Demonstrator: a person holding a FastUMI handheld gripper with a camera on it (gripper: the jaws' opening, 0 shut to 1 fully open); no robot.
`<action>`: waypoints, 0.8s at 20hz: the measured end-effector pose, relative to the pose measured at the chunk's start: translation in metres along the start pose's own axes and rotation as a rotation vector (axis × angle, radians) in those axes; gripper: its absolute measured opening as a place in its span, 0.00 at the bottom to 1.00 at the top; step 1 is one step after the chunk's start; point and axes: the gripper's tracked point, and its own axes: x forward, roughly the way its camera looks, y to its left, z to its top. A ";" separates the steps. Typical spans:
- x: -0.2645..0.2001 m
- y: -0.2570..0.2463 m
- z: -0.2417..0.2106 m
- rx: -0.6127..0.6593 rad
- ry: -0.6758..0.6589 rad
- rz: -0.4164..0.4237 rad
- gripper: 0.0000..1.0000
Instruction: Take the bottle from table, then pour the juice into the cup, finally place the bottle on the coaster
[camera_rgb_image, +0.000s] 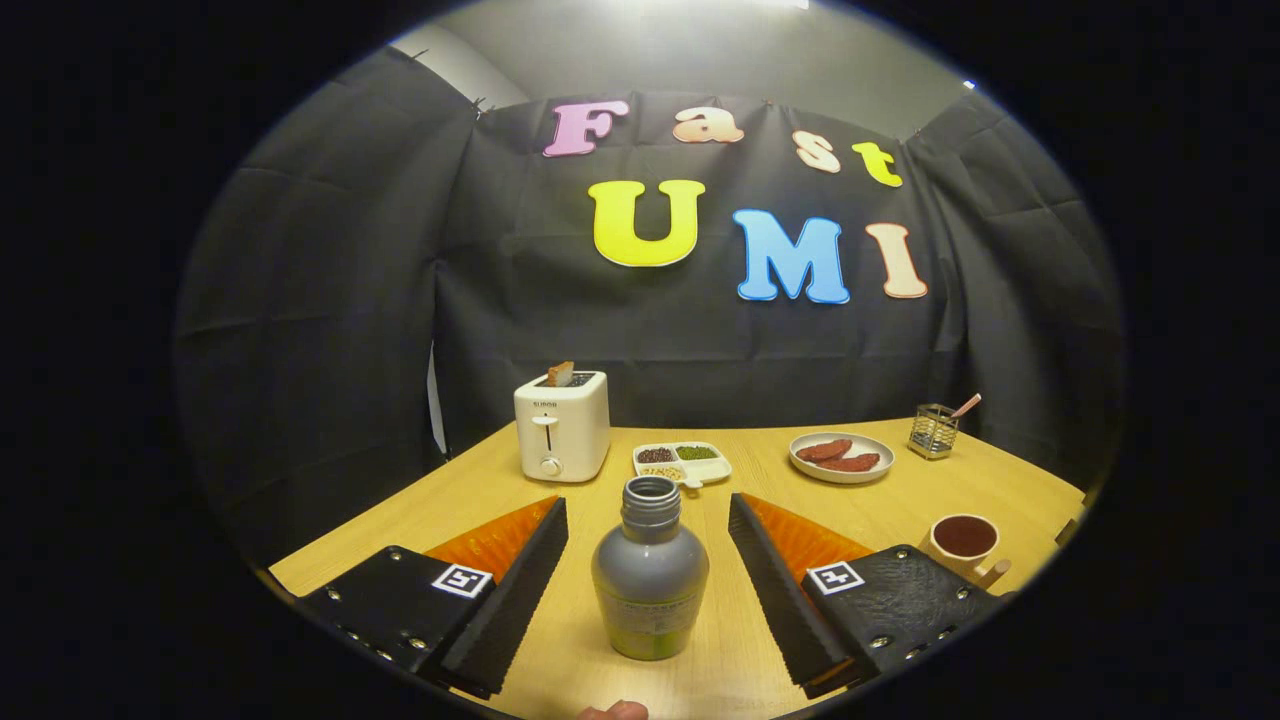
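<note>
My gripper (648, 590) is spread wide, its fingers (510, 590) standing either side of the bottle (650, 585) without touching it. The bottle stands upright on the table (880, 500) near its front edge, cap off, neck open. The cup (964, 542) sits toward the right edge, beyond my right finger, with dark liquid in it. Along the back edge stand a toaster (561, 425) with a slice (560, 373) poking up, a divided dish (682, 462) of beans, a plate (840, 457) of red pieces, and a wire holder (933, 430) near the back right corner.
</note>
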 end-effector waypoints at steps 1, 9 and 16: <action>0.003 0.000 -0.005 -0.001 0.011 -0.004 0.99; 0.016 0.002 -0.051 0.005 0.106 -0.017 0.99; 0.020 0.006 -0.082 0.003 0.184 -0.028 0.99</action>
